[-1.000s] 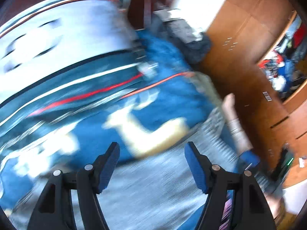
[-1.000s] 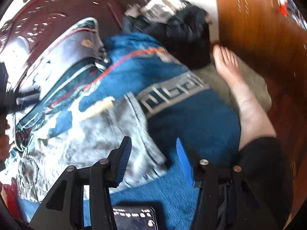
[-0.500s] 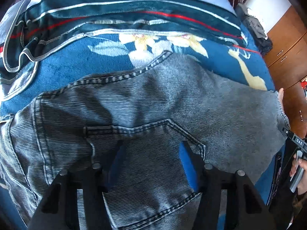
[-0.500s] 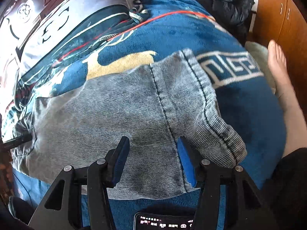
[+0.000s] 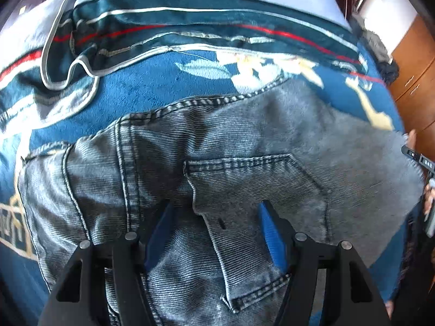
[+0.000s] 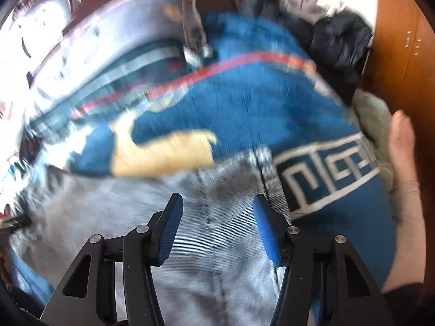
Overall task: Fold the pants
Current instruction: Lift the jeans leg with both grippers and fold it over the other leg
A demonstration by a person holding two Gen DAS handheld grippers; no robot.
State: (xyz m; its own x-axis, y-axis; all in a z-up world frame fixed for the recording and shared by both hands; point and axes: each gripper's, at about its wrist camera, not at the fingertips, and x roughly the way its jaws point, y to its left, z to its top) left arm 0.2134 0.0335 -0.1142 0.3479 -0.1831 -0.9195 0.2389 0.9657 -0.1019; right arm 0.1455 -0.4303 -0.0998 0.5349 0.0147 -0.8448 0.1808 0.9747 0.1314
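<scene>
Grey washed jeans (image 5: pixel 244 149) lie folded flat on a blue patterned blanket (image 5: pixel 163 81). In the left wrist view I see the seat with a back pocket (image 5: pixel 258 184) and the waistband side at the left. My left gripper (image 5: pixel 214 212) is open, low over the pocket. In the blurred right wrist view the leg end of the jeans (image 6: pixel 217 203) lies under my right gripper (image 6: pixel 216 203), which is open just above the cloth, near the hem (image 6: pixel 269 179). Neither gripper holds anything.
A striped teal, red and white quilt (image 5: pixel 190 21) lies bunched behind the jeans. Dark clothes (image 6: pixel 337 40) are piled at the bed's far corner. A wooden wardrobe (image 6: pixel 402 40) stands at the right. A bare foot (image 6: pixel 402 141) rests beside the blanket's edge.
Both grippers swung down from a view of the room to just over the jeans. The left one then shifted over the back pocket. The right one moved toward the hem, still blurred.
</scene>
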